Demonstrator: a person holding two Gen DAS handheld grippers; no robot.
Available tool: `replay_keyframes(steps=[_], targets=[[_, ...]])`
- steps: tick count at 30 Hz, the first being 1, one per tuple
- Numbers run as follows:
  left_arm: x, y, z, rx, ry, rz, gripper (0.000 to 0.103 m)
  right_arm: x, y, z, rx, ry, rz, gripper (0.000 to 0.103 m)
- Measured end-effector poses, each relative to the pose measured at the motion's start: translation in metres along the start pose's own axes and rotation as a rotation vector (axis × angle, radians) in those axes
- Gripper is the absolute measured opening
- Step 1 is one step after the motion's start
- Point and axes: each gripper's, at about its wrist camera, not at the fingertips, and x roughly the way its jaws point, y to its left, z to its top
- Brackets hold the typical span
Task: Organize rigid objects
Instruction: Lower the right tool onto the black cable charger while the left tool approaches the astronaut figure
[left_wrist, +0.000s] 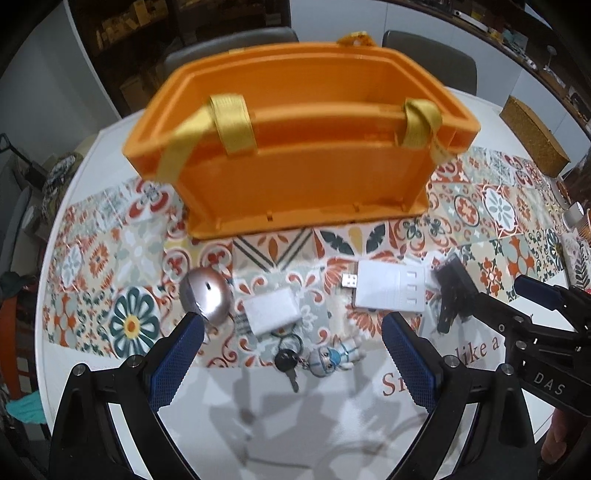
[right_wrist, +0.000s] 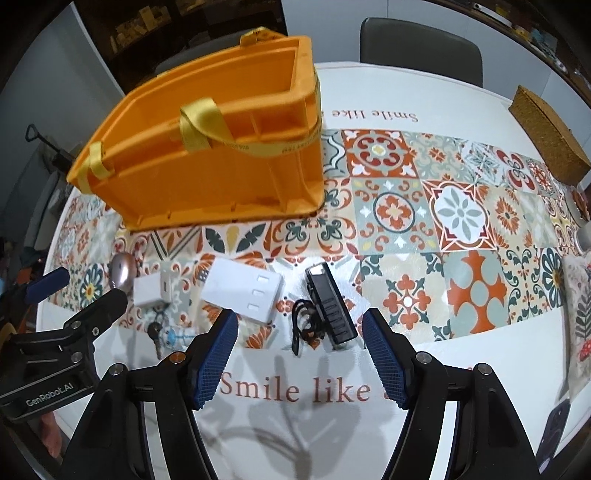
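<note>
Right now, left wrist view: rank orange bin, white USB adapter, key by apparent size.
1. orange bin, by far the largest
2. white USB adapter
3. key, smallest, though nearest the camera

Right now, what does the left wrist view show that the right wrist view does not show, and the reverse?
Only the left wrist view shows the USB plug on the white adapter and the full astronaut figure on the keyring.

Only the right wrist view shows the black device sharply, with its cord, and a dark phone at the table's edge.

Both show the orange crate with yellow straps, the metallic mouse, the white charger, the key, and both open grippers, left gripper and right gripper, holding nothing.
</note>
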Motion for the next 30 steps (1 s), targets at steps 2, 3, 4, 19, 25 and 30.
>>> replay_keyframes(steps=[2,3,4,19,25,30], targets=[[0.007,-0.003,-0.003,-0.002,0.021,-0.005,0.098,0.007,-0.003,-0.002,-0.002,0.012,0.001,0.07],[0.011,-0.005,-0.005,-0.001,0.031,-0.003,0.098,0.01,-0.003,-0.002,-0.005,0.017,-0.001,0.07],[0.014,-0.007,-0.007,-0.001,0.043,-0.002,0.098,0.013,-0.004,-0.003,-0.01,0.021,-0.003,0.07],[0.05,-0.026,-0.019,-0.009,0.139,-0.024,0.098,0.06,-0.013,-0.003,-0.058,0.099,-0.033,0.063],[0.057,-0.027,-0.021,-0.017,0.154,-0.022,0.098,0.072,-0.016,0.002,-0.064,0.102,-0.023,0.059],[0.059,-0.025,-0.023,-0.026,0.156,-0.025,0.098,0.077,-0.01,0.007,-0.088,0.091,-0.009,0.051]])
